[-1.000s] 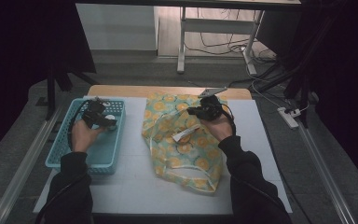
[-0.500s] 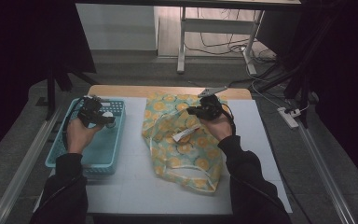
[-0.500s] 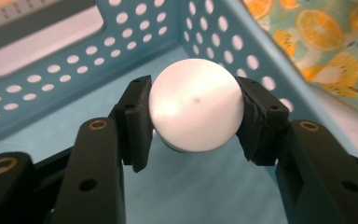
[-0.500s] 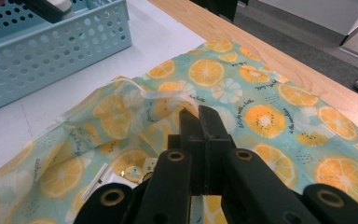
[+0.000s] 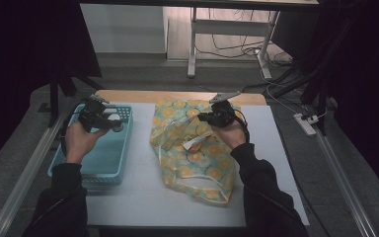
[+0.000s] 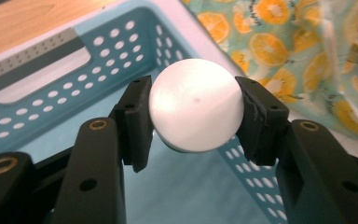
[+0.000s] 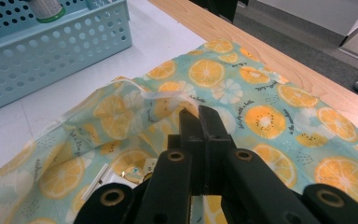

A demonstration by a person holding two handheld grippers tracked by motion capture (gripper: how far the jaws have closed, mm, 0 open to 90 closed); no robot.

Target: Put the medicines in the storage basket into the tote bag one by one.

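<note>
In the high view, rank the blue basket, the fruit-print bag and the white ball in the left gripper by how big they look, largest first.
1. fruit-print bag, spread across the middle of the table, covers the most area.
2. blue basket, somewhat smaller, partly hidden by the left hand.
3. white ball, clamped in the left gripper above the basket, by far the smallest.

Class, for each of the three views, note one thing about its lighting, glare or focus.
High view: dim, with black surroundings and only the table lit. Left gripper view: bright and washed out on the white ball, with the near tongs soft. Right gripper view: evenly lit, the fruit-print bag sharp, the blue basket slightly soft.
</note>
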